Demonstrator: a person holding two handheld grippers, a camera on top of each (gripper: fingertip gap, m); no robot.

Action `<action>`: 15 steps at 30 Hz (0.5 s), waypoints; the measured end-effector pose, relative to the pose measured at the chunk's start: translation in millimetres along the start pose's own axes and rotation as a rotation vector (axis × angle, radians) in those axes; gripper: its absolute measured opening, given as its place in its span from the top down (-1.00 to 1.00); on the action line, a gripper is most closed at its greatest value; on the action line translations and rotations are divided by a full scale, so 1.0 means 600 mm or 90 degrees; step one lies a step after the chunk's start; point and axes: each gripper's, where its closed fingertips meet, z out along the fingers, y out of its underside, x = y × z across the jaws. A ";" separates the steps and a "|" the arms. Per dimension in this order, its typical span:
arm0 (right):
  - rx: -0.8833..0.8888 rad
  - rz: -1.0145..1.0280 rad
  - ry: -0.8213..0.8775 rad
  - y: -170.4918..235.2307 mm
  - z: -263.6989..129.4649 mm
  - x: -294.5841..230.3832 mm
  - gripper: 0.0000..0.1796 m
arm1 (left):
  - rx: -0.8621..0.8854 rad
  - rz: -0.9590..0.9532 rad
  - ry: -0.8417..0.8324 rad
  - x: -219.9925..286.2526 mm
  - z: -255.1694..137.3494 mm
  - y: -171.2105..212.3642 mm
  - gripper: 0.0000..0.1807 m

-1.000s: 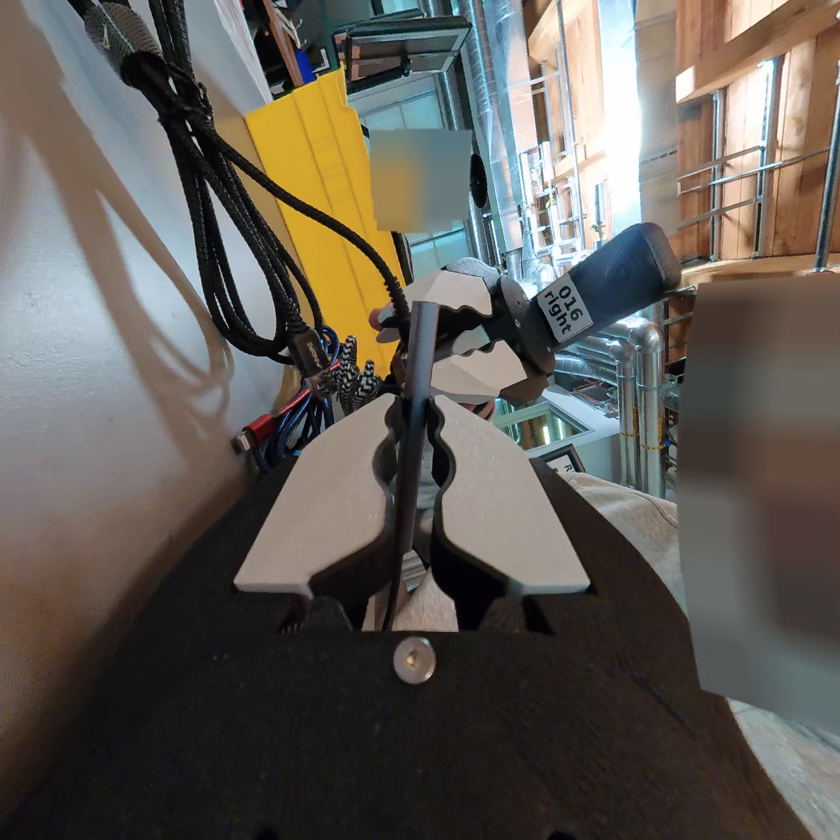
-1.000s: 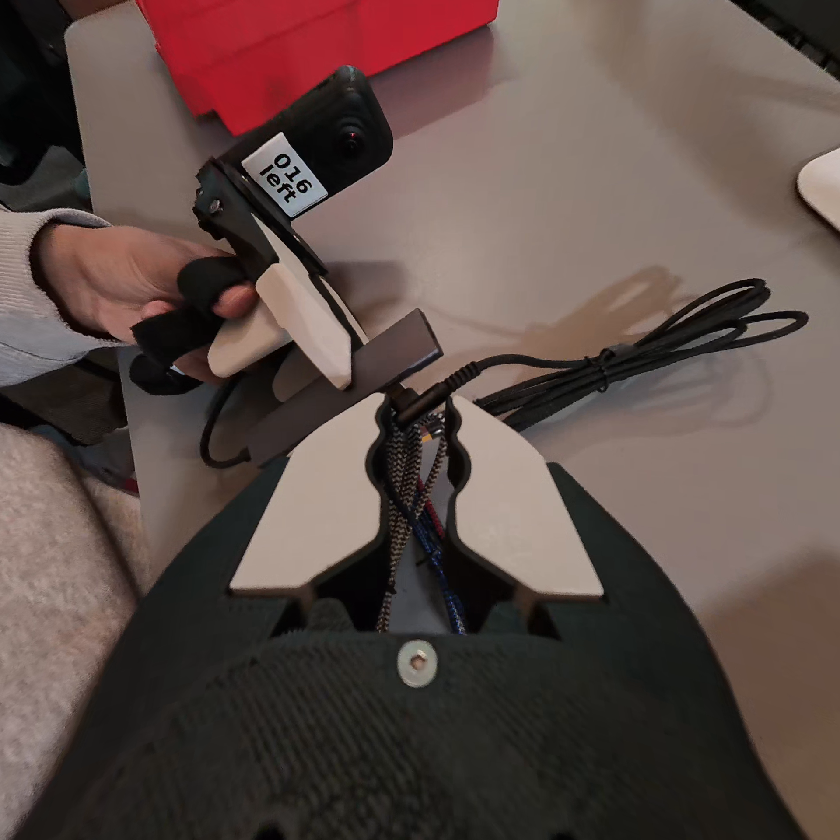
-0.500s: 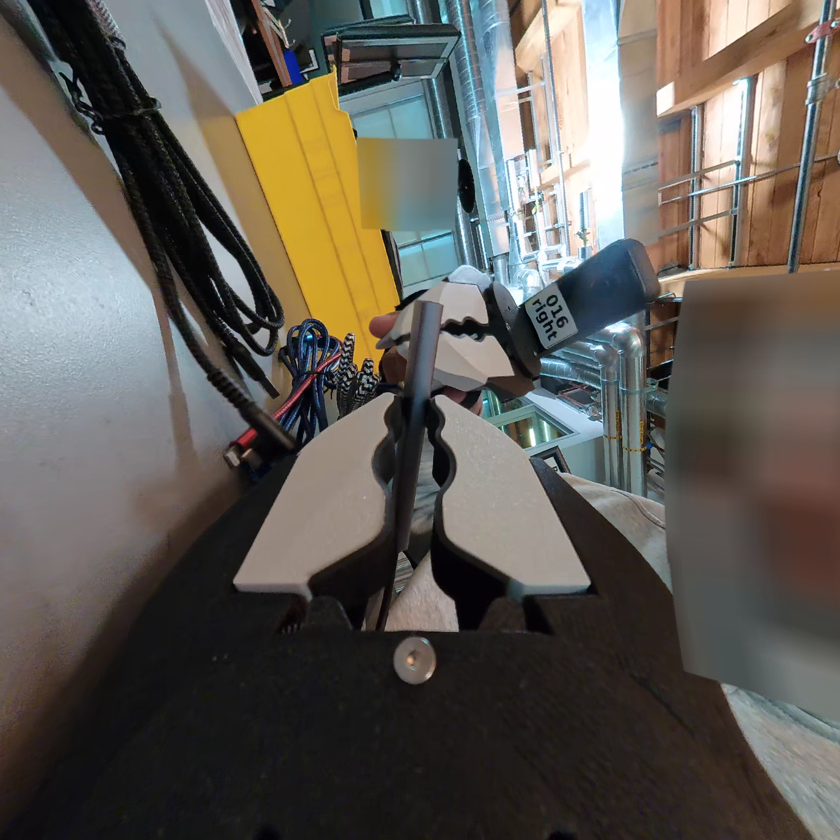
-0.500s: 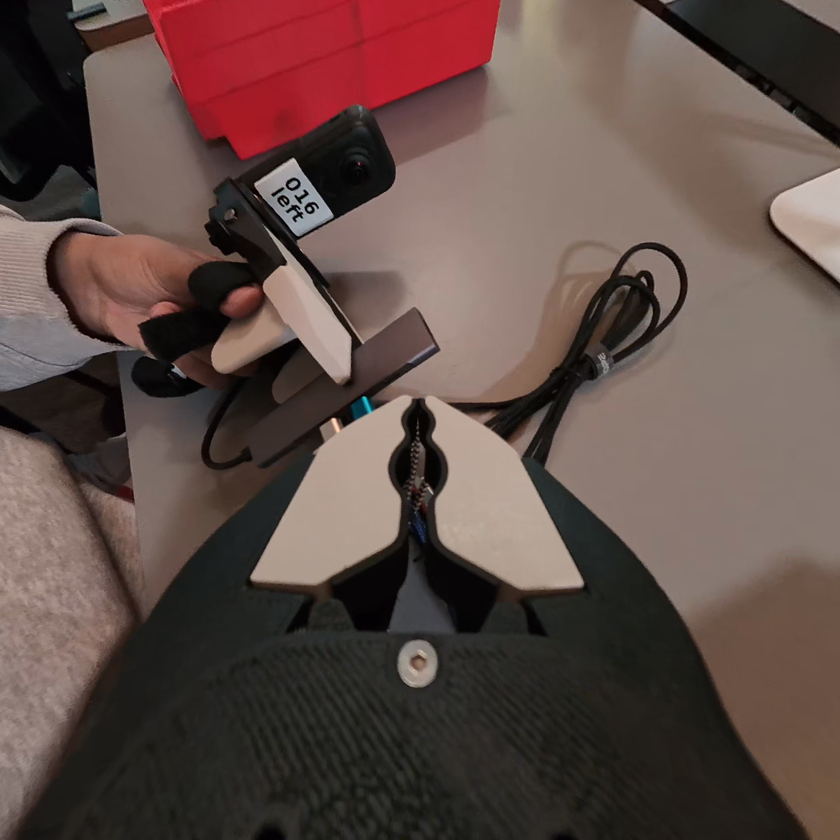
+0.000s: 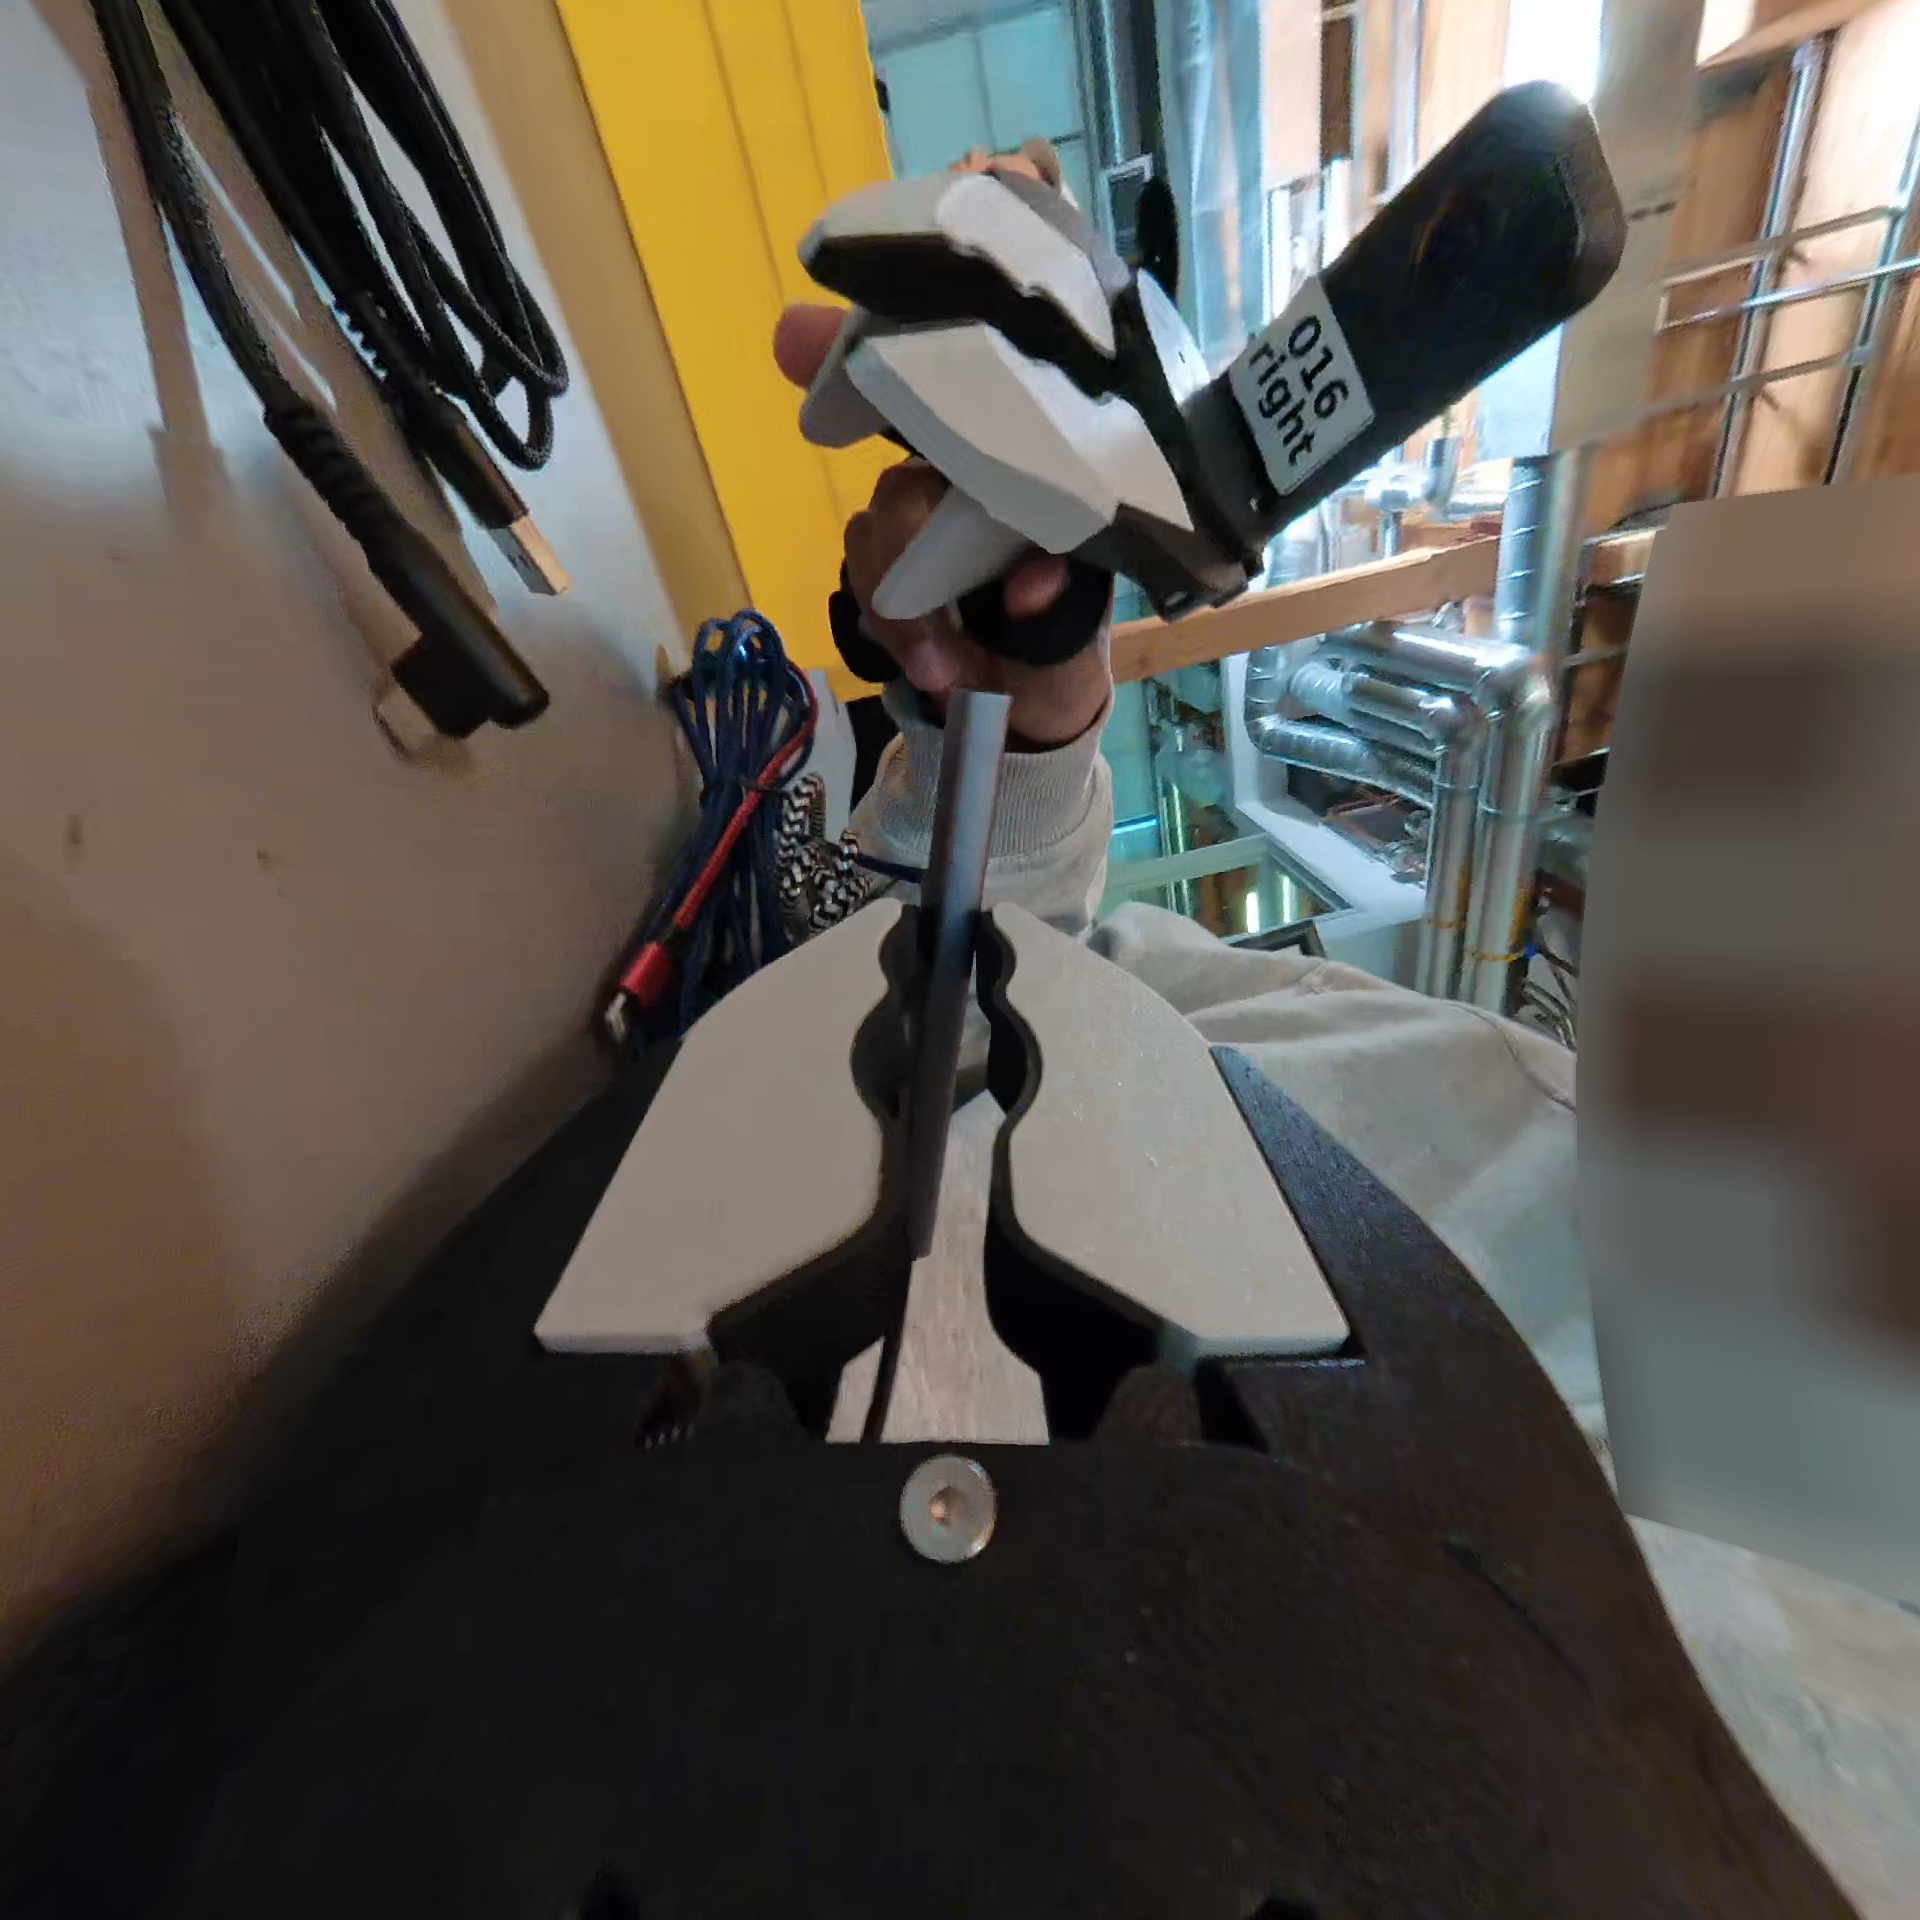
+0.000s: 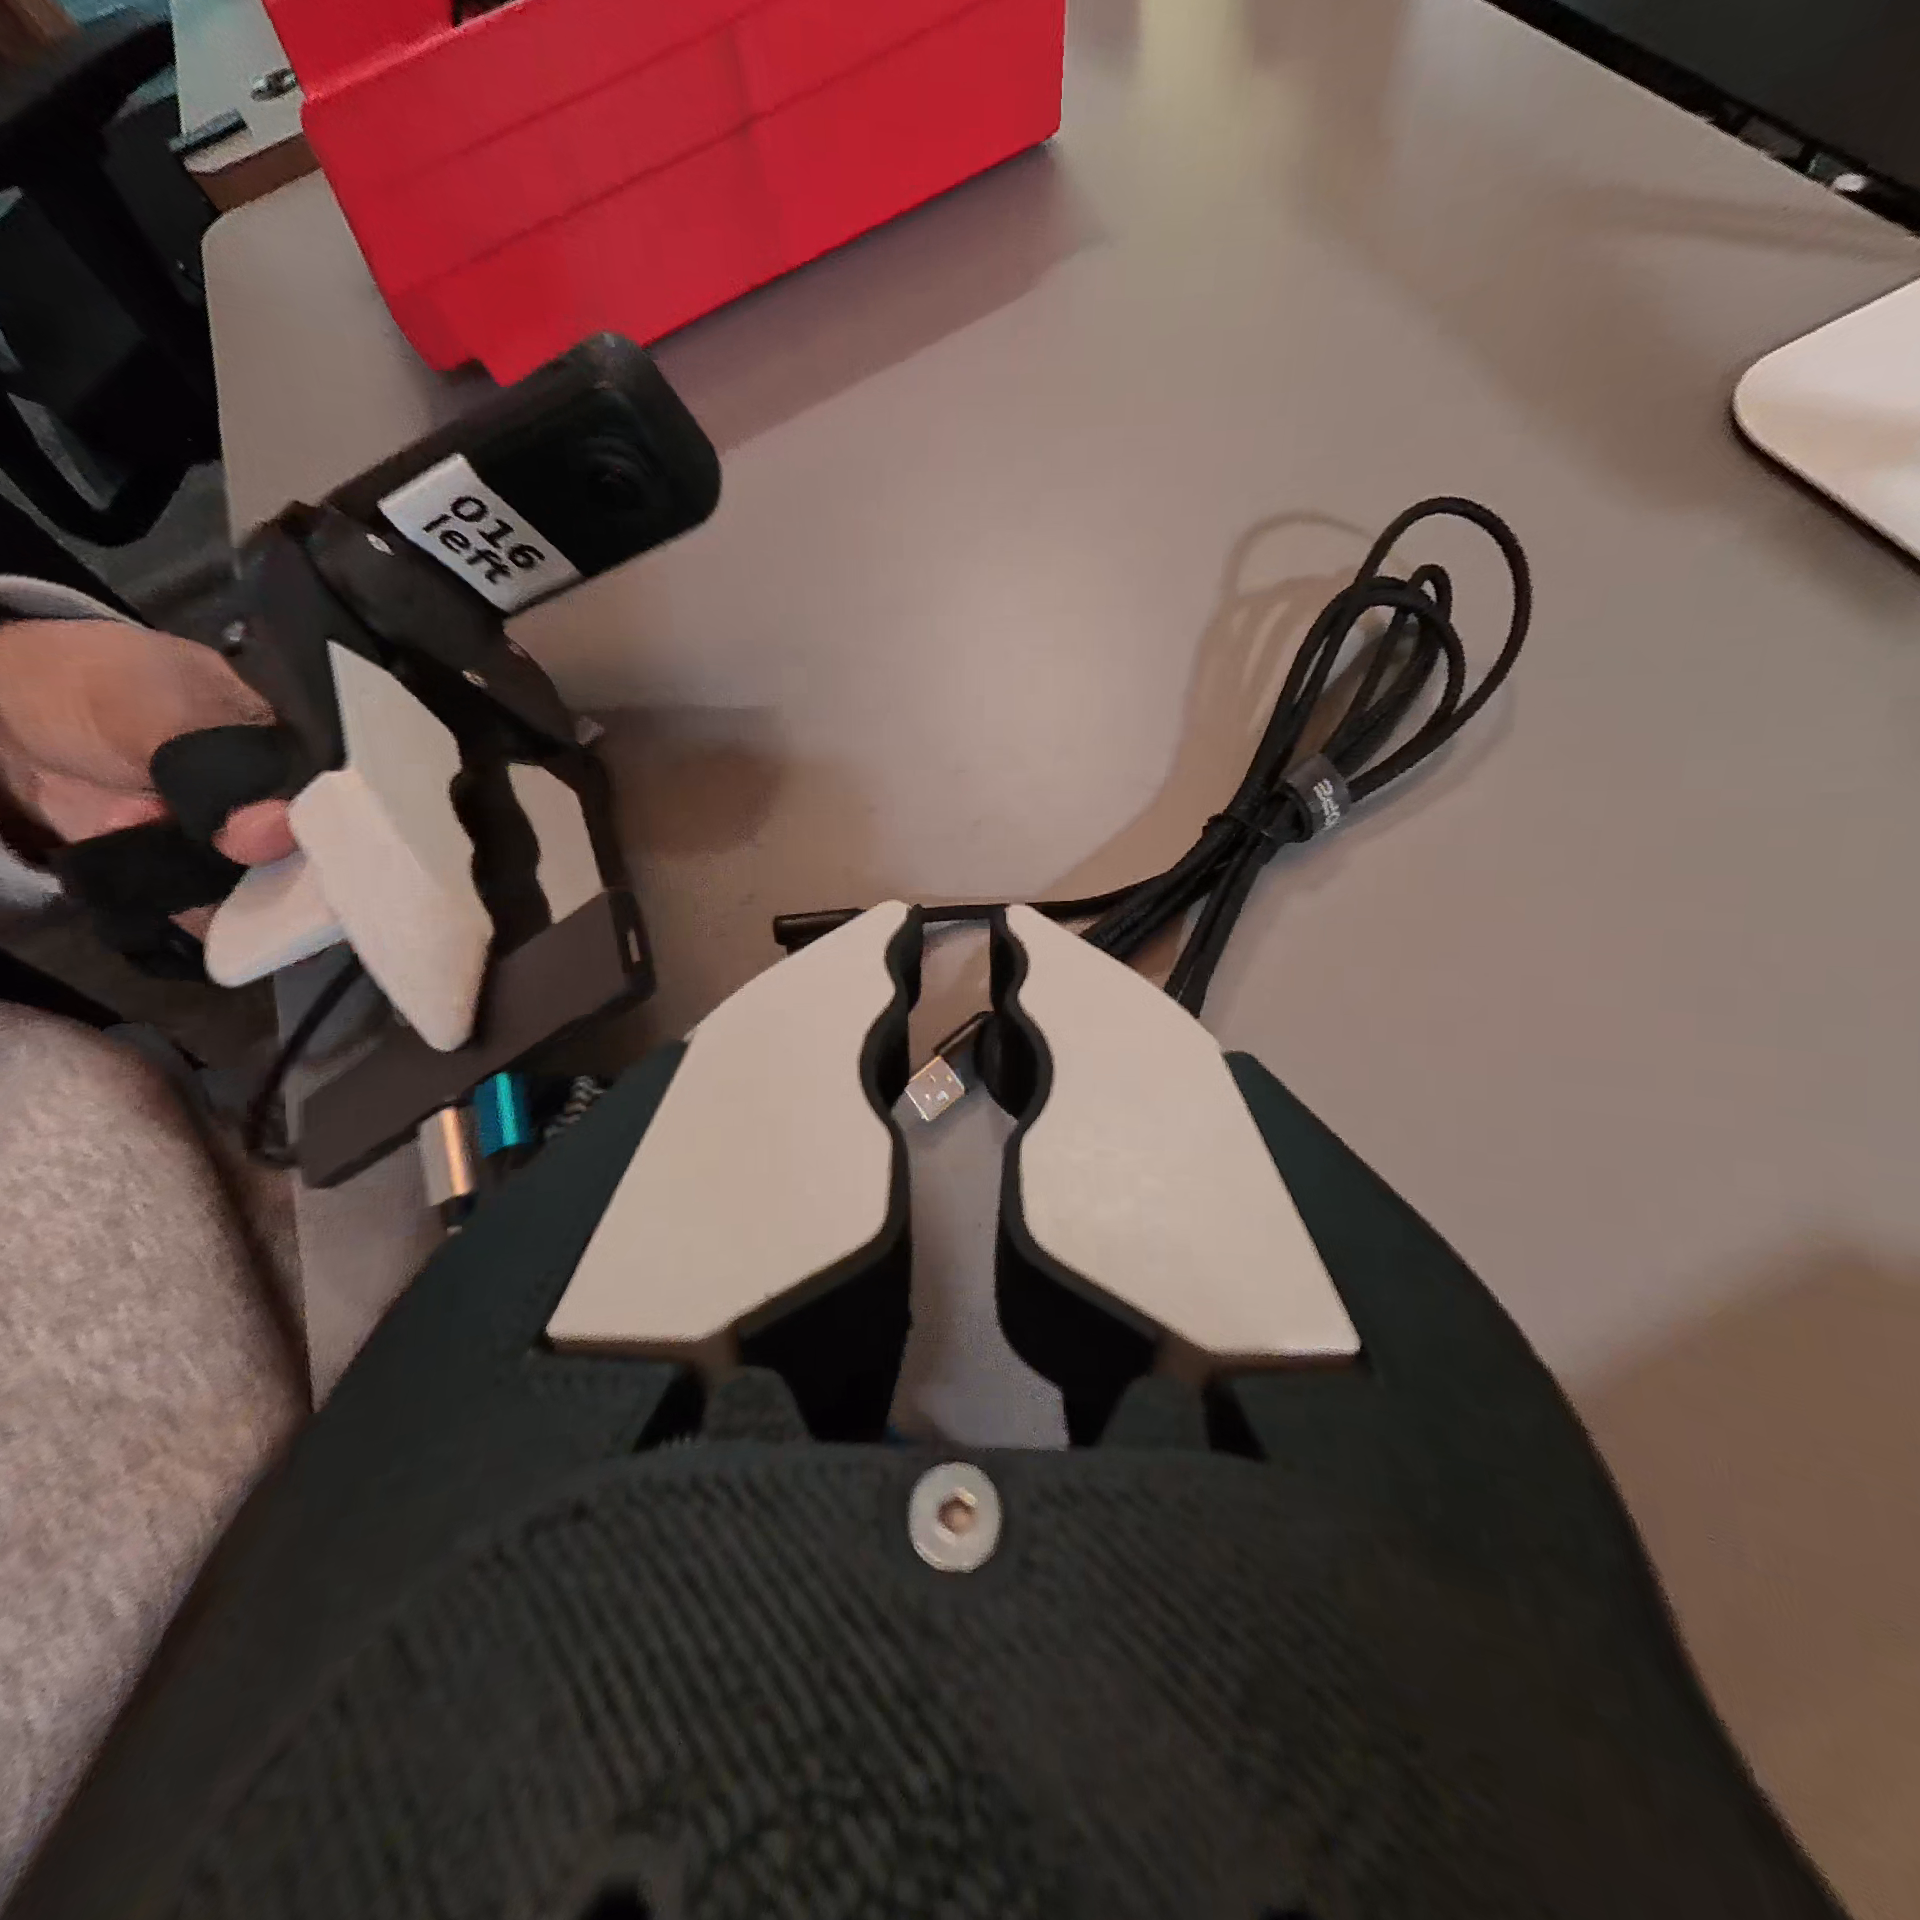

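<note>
While the left gripper [image 5: 951, 925] stays nowhere but clamped on the thin dark grey slab [image 5: 961, 831], that slab stands edge-on between its pale fingers [image 5: 748, 1132], with a thin black lead running out of its near end. From the right wrist view the same slab [image 6: 566, 971] is held just above the near left part of the grey table [image 6: 1039, 468], tilted, and the left gripper [image 6: 488, 935] is gripped by a hand [image 6: 114, 748] with black finger loops.

Just right of it, the right gripper [image 6: 951, 920] hovers over the table with its jaws a little apart and nothing between them; through the gap a silver USB plug [image 6: 935, 1093] lies on the table below. That plug belongs to a bundled black cable [image 6: 1351, 727] tied with a strap, lying to the right and farther off. In the left wrist view the right gripper [image 5: 883, 301] is raised above the slab, apart from it.

Near the slab's lower end sit a blue-and-silver connector [image 6: 483, 1127] and, seen from the left wrist view, a bundle of blue, red and black-and-white braided cables [image 5: 748, 831] on the table.

Farther off stands a red box [image 6: 675, 156] at the far left, and a white object's corner [image 6: 1849, 416] shows at the right edge.
</note>
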 end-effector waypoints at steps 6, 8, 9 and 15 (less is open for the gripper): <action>-0.093 0.100 -0.065 0.033 0.041 -0.024 0.82 | 0.026 0.017 -0.029 -0.006 -0.036 -0.023 0.91; -0.127 0.150 -0.096 0.040 0.052 -0.036 0.78 | 0.034 0.017 -0.034 -0.007 -0.043 -0.029 0.91; -0.138 0.166 -0.104 0.040 0.057 -0.041 0.76 | 0.035 0.019 -0.034 -0.005 -0.044 -0.030 0.90; -0.241 0.192 -0.083 0.058 0.084 -0.055 0.59 | 0.023 0.038 -0.043 0.008 -0.049 -0.021 0.90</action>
